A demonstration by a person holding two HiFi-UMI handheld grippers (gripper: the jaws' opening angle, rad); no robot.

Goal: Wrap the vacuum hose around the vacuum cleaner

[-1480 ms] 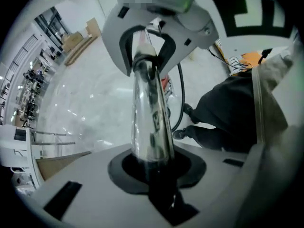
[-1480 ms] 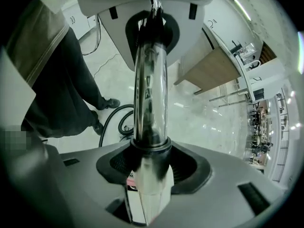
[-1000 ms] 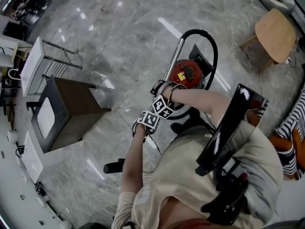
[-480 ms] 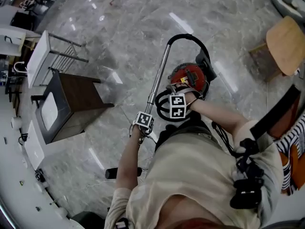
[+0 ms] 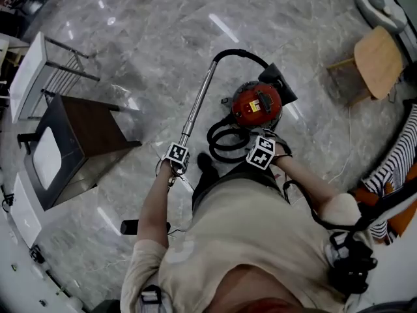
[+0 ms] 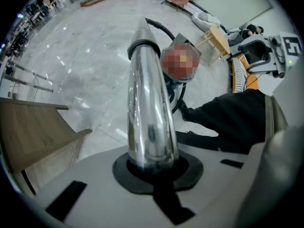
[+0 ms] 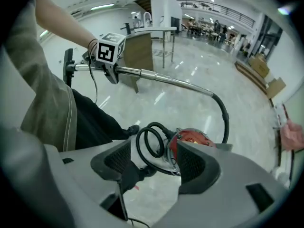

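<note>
Two tools: my left gripper (image 5: 179,150) clamped the chrome wand (image 6: 149,103) beside the vacuum cleaner (image 5: 256,104). My right gripper (image 7: 152,163), its jaws just opened and empty, hung over the hose coil (image 5: 225,142) just beside that cleaner.

Bright, even light streaks the floor (image 5: 221,28) with glare, edges bowed.

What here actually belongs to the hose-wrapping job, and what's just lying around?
Part of the job: red vacuum cleaner, black hose, metal wand.
Just lying about: wooden chair, dark cabinet, white table.
</note>
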